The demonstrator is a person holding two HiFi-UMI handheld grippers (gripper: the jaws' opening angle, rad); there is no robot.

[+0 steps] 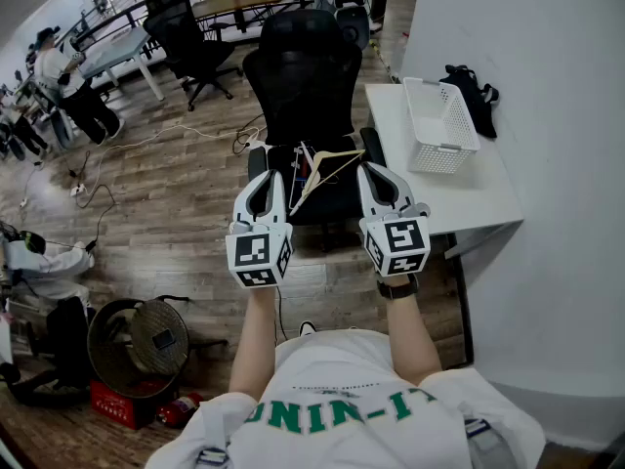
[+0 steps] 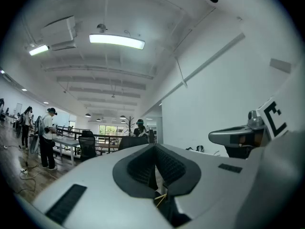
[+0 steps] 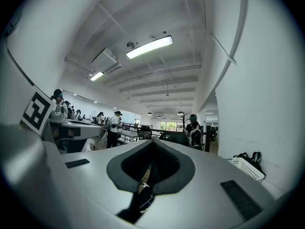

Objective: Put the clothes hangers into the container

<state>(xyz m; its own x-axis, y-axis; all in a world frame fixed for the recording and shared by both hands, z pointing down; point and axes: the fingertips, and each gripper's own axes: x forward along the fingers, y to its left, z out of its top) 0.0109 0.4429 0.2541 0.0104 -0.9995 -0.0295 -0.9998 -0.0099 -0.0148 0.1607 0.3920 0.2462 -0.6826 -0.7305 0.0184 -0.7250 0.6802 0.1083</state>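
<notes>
Holding both tongs level, side by side, facing a black office chair (image 1: 303, 76). L tongs (image 1: 276, 177) together, pads meeting, nothing clamped that I can see. R tongs (image 1: 369, 169) likewise closed, no item seen betw. pads. Hangers (image 1: 327, 169), one light wood plus others I can't sort out, lie in a loose pile on the chair seat; in head view they sit betw. the two tong tips. Container (image 1: 439, 125), a white mesh basket, stands on the white tabletop (image 1: 459, 193) at R, well apart from the hangers. Black bag (image 1: 474, 91) just beside it, wall side.
</notes>
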